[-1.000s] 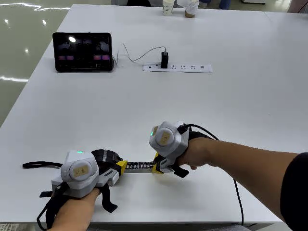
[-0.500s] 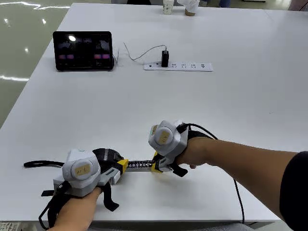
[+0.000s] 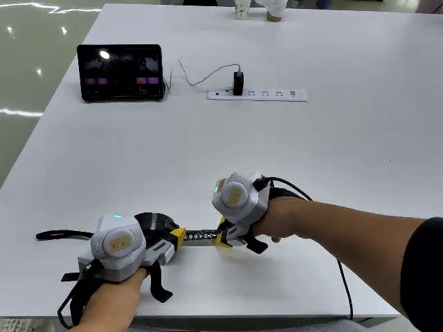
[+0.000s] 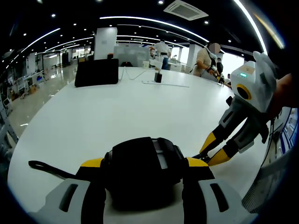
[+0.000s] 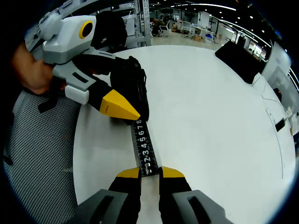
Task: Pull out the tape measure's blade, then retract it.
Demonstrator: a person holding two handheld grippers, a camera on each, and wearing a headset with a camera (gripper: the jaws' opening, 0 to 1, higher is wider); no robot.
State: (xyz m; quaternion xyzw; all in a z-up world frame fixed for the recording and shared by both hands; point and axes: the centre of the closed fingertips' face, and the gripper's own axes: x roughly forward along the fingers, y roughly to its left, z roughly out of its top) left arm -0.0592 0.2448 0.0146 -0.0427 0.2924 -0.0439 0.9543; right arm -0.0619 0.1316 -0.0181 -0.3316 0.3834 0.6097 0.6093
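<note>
– Black tape measure case sits on the white table with its strap trailing off left. The left gripper has its yellow-tipped jaws closed onto the case's two sides.
– And the blade?
– The blade is out a short way, a short run of numerals showing. Its end is pinched in the right gripper, jaws nearly together on it.
– Risks?
– Judgement only. The thin end could slip from that pinch on a harder pull, and the spring would snap the blade back. Pulling off-line may kink it. If the left hold loosens, the case likely drags along the table instead of paying out. Letting go at retraction without easing it in would slam the hook into the case mouth.
</note>
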